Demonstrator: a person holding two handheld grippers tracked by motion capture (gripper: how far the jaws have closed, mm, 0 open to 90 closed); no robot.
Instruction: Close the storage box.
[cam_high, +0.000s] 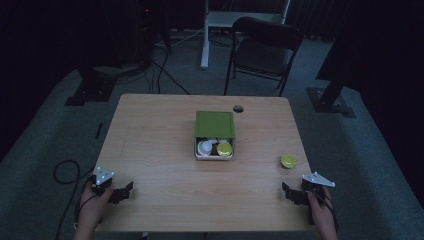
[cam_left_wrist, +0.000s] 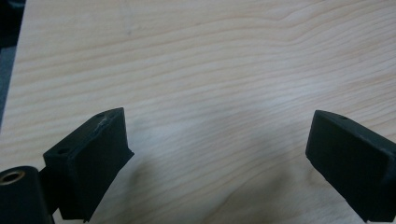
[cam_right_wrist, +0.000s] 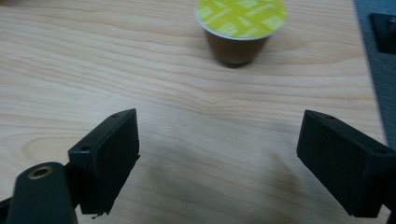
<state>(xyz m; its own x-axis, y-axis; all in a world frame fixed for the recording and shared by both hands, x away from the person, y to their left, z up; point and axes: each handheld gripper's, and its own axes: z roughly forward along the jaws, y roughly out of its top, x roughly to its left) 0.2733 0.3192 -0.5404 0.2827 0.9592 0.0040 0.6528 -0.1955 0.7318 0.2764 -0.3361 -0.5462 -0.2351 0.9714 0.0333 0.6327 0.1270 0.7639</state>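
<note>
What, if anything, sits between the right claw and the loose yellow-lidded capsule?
Nothing visible. In the right gripper view, bare table lies between the open right claw and the capsule, which stands upright ahead of it.

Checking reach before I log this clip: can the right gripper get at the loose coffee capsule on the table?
Probably yes. The right gripper is open, and the capsule stands just ahead of it on bare table, nothing between.
</note>
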